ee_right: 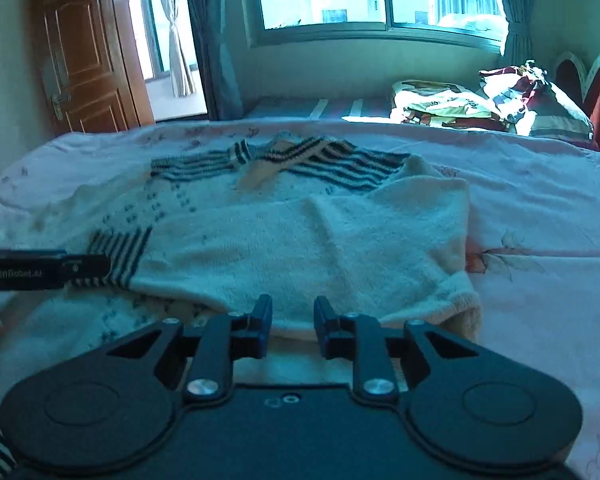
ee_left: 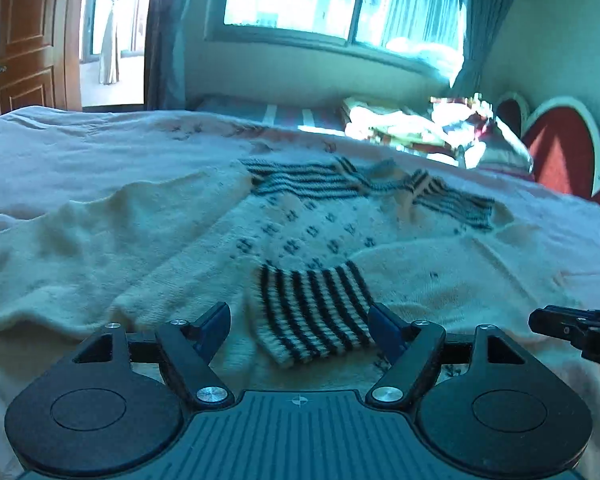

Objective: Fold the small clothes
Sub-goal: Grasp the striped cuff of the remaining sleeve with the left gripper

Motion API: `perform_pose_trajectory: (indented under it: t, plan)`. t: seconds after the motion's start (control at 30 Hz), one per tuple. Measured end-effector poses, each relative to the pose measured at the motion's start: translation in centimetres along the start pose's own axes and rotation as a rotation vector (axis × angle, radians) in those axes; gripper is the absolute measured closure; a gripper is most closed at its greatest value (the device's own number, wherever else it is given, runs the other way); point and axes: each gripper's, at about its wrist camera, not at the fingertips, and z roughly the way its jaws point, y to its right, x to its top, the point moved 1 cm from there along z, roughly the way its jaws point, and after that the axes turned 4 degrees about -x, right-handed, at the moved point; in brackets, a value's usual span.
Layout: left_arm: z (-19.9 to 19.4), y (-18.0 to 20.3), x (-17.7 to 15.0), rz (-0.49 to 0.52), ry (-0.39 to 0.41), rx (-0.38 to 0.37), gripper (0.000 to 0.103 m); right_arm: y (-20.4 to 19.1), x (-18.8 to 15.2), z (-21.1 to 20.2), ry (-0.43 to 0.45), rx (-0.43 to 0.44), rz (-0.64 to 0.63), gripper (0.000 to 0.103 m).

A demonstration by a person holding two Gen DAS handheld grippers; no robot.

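A small cream knitted sweater (ee_left: 300, 232) with black-striped shoulders and cuffs lies flat on the bed; it also shows in the right wrist view (ee_right: 300, 240). One sleeve is folded across its body, and its striped cuff (ee_left: 316, 312) lies between the open fingers of my left gripper (ee_left: 300, 328). The cuff (ee_right: 120, 256) shows in the right wrist view beside the left gripper (ee_right: 44, 270). My right gripper (ee_right: 292, 320) is open at the sweater's near hem, over the folded cream sleeve. The right gripper's tip (ee_left: 576, 328) shows at the right edge of the left wrist view.
The bed is covered with a pale pink floral sheet (ee_right: 540, 208). Folded bedding and pillows (ee_right: 480, 104) are piled at the far right by a red heart-shaped headboard (ee_left: 560, 148). A window and an open wooden door (ee_right: 80, 56) lie beyond the bed.
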Motion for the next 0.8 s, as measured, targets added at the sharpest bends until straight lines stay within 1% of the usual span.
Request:
perform_pose_trajectory:
  t: [0.03,0.07,0.13,0.23,0.27,0.3,0.37,0.4,0.43,0.57,0.63,0.7,0.73,0.77,0.8]
  plan:
    - [-1.1,-1.5,-0.2,-0.030,0.022,0.025,0.027,0.0,0.2,-0.5,0.022,0.005,0.026,0.079]
    - [-2.1,-3.2,-0.4,-0.064,0.031,0.053,0.027,-0.2,0.4,-0.8,0.024,0.000,0.035,0.079]
    - [-4.1,-8.0,-1.2,-0.180,0.042,0.109,0.028,-0.9,0.6,-1.0,0.018,-0.017,0.042,0.079]
    - [-6.4,-16.1,-2.8,-0.393,0.075,0.213,0.028,-1.9,0.6,-1.4,0.009,-0.006,0.080,0.079]
    - [-6.9,-18.8,-3.3,-0.479,0.085,0.232,0.028,-2.5,0.5,-1.6,0.011,-0.005,0.075,0.079]
    - [-7.6,-21.5,-3.8,-0.577,0.117,0.245,0.030,-3.1,0.4,-1.7,0.008,-0.005,0.066,0.079]
    - [-8.3,-25.9,-4.6,-0.741,0.172,0.212,0.052,-4.7,0.2,-2.1,0.004,-0.003,0.042,0.079]
    - [-8.3,-27.6,-4.8,-0.804,0.192,0.198,0.055,-5.5,0.2,-2.3,0.002,0.000,0.031,0.079]
    - [-8.0,-28.7,-4.9,-0.843,0.210,0.192,0.056,-6.1,0.2,-2.4,0.001,0.000,0.024,0.079]
    - [-6.7,-31.7,-5.0,-0.916,0.264,0.162,0.056,-8.1,0.5,-3.1,0.005,0.001,0.023,0.079]
    - [-6.1,-32.4,-5.0,-0.927,0.281,0.151,0.056,-8.5,0.9,-3.2,0.008,-0.003,0.027,0.079]
    - [-5.7,-32.9,-4.9,-0.925,0.285,0.162,0.062,-8.7,1.2,-3.3,0.014,-0.011,0.033,0.079]
    - [-5.6,-33.6,-4.8,-0.928,0.279,0.179,0.077,-8.7,1.3,-3.3,0.017,-0.016,0.037,0.079]
    - [-5.8,-33.8,-4.7,-0.926,0.279,0.224,0.099,-8.6,1.4,-3.3,0.016,-0.023,0.043,0.079]
    - [-6.6,-33.7,-4.4,-0.900,0.308,0.270,0.099,-8.4,1.5,-3.3,0.016,-0.030,0.047,0.079]
